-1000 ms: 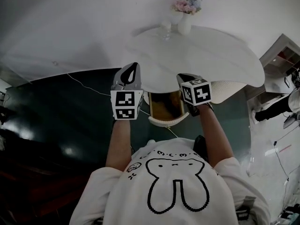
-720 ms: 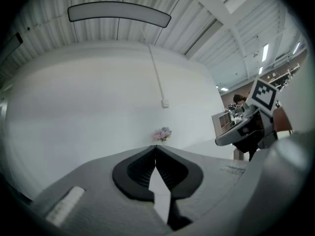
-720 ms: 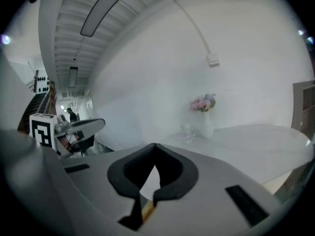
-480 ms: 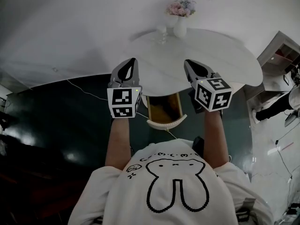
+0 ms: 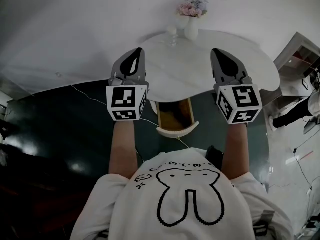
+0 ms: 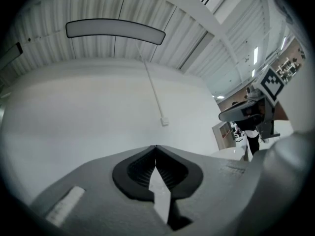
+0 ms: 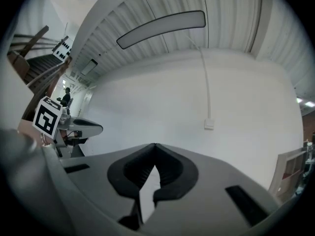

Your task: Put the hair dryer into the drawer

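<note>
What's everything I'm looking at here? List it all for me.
Table: one, white, in front of the person.
Drawer: one, white front, brown inside, pulled open under the table's near edge.
Vase: one, white, holding pink and blue flowers, at the table's far edge.
Glass: one, clear, just left of the vase.
Cable: one, pale, on the dark floor at left.
Shelves: white, far right.
Wall switch: one, white.
Ceiling lamp: one, long.
Shirt: white, black rabbit outline.
Left gripper: grey, shut, empty, held up.
Right gripper: grey, shut, empty, held up.
</note>
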The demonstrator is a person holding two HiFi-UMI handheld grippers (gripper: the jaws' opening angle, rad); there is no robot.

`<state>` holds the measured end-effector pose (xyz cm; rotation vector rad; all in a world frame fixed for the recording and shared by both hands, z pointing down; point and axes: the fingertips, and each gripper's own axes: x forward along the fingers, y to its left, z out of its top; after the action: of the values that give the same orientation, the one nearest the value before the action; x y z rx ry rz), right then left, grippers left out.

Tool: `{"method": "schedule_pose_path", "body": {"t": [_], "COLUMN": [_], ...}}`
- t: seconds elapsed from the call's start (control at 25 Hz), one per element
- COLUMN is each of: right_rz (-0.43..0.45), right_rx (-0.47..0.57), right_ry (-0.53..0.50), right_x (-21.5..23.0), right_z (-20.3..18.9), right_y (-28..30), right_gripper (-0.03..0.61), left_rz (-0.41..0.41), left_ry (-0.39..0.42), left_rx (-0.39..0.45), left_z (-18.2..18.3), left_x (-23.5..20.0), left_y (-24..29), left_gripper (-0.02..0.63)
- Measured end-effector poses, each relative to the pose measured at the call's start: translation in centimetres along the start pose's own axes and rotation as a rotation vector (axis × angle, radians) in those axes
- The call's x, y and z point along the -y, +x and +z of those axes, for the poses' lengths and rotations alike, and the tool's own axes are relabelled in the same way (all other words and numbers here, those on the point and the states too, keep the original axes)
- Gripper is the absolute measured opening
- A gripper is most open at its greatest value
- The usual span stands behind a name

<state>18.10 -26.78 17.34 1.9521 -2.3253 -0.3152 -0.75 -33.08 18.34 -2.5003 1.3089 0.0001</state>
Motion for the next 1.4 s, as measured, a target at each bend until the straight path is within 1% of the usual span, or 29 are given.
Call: {"method": "schedule_pose_path", "body": {"t": [0.16,0.28,0.36,0.52,0.64,0.84,1.16,1.4], "right_rz": [-0.028,-0.030,-0.040,-0.059,-0.069,-0.065,-0.064,-0.059], "right_rx": [0.048,0.053,0.053,0.058,0.049,0.040,0.054,0.055], "right_ry": [-0.025,-0.047,-0.052,-0.061,-0.080,-0.094,-0.066,-0.072], "right_x": [1.0,1.4,1.6,1.9,2.0,1.5,1.5,1.1], "right_z": [2.4,3.1,3.2,3.6,3.6,3.5,3.5,3.4], "right_y": [-1.1,-1.6,-1.9,-2.1,-2.2,-2.2,-2.4,-2.2], "right_gripper": [-0.002,-0.002,-0.002,-0.002,-0.002,-0.002,-0.002,-0.002], "left_rz": [0.002,0.000,0.019,0.064,0.080,0.082,0.081,0.076], "left_ry": [0.019,0.050,0.054,0.035,0.034,0.038,0.056,0.067], "left_rx": [0.043,0.054,0.058,0.076,0.081,0.080,0.082,0.086], "left_z": [2.0,2.8,3.2,3.9,4.1,3.8,3.8,3.9], "left_x": [-0.8,-1.4,-2.1,-3.6,-4.2,-4.4,-4.1,-3.8], "left_y": [-0.4,-0.8,-1.3,-2.1,-2.5,-3.1,-2.8,-2.6], "left_gripper": [0.014,0.014,0.014,0.014,0.014,0.014,0.014,0.014]}}
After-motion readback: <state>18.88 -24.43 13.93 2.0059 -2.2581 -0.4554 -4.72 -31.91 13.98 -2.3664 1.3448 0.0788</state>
